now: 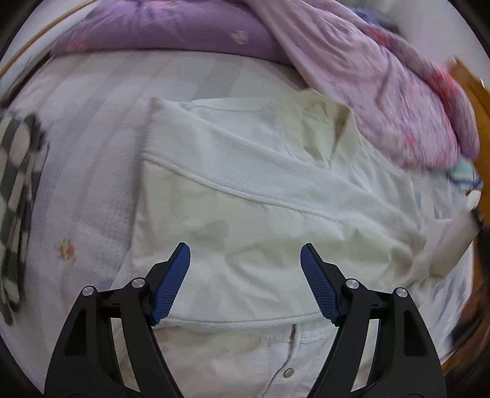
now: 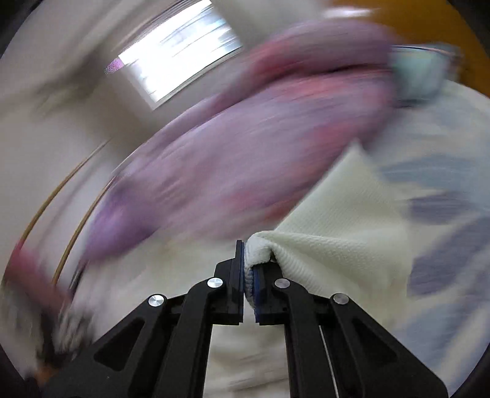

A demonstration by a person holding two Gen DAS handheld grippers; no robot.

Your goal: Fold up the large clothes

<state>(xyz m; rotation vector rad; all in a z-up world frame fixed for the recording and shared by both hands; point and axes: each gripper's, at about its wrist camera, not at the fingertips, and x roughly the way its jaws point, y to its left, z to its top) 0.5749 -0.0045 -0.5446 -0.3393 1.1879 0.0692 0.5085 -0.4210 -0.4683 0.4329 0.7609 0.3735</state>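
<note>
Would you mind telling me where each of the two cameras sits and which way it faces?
Left wrist: on the left gripper, looking down over the white garment on the bed; its two open blue-padded fingers show.
Right wrist: on the right gripper, facing blurred purple bedding and a window; its fingers pinch a fold of the garment.
Shared: the white garment and purple bedding.

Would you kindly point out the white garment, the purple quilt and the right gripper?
white garment [image 1: 245,189], left wrist view, ribbed band.
purple quilt [image 1: 171,27], left wrist view, top surface.
right gripper [image 2: 249,260], right wrist view, between fingertips.
</note>
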